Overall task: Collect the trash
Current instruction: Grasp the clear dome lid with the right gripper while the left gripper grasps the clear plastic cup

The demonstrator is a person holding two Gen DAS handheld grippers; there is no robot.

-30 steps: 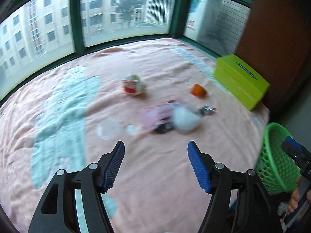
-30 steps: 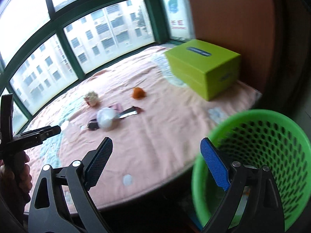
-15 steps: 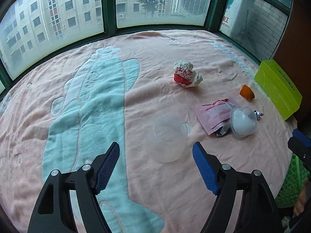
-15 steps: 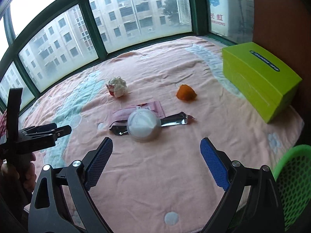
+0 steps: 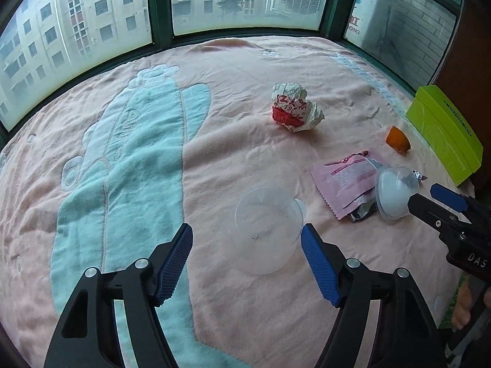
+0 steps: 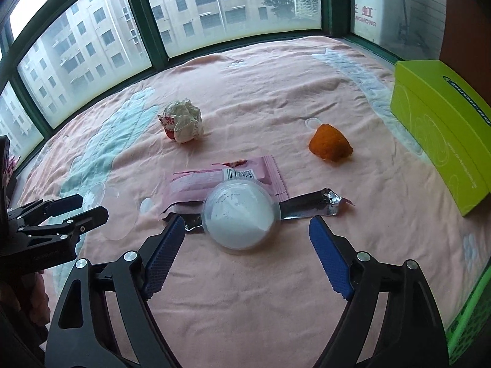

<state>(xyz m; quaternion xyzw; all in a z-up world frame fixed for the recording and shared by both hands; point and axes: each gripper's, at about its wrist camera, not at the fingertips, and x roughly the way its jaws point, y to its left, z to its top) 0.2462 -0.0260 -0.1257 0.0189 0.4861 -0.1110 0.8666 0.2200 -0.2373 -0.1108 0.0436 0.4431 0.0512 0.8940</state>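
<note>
Trash lies on a pink blanket [image 5: 214, 159]. A clear plastic cup [image 5: 265, 230] lies on its side just ahead of my open, empty left gripper [image 5: 247, 259]. A white-filled clear lidded cup [image 6: 241, 217] lies just ahead of my open, empty right gripper [image 6: 247, 251], on top of a pink wrapper [image 6: 224, 176] and a silver-black wrapper [image 6: 310, 204]. A crumpled red and white paper ball [image 5: 294, 110] and an orange peel [image 6: 330, 147] lie farther back. The right gripper also shows in the left wrist view [image 5: 442, 202].
A lime green box [image 6: 442, 135] stands at the blanket's right edge. The rim of a green mesh basket [image 6: 469, 316] shows at the lower right, off the blanket's edge. Windows with green frames [image 5: 159, 6] run along the far side.
Both grippers have moved forward and down toward the blanket. The clear cup is now close to the left fingers, the white-filled cup close to the right fingers. The basket has slid out to the frame edge.
</note>
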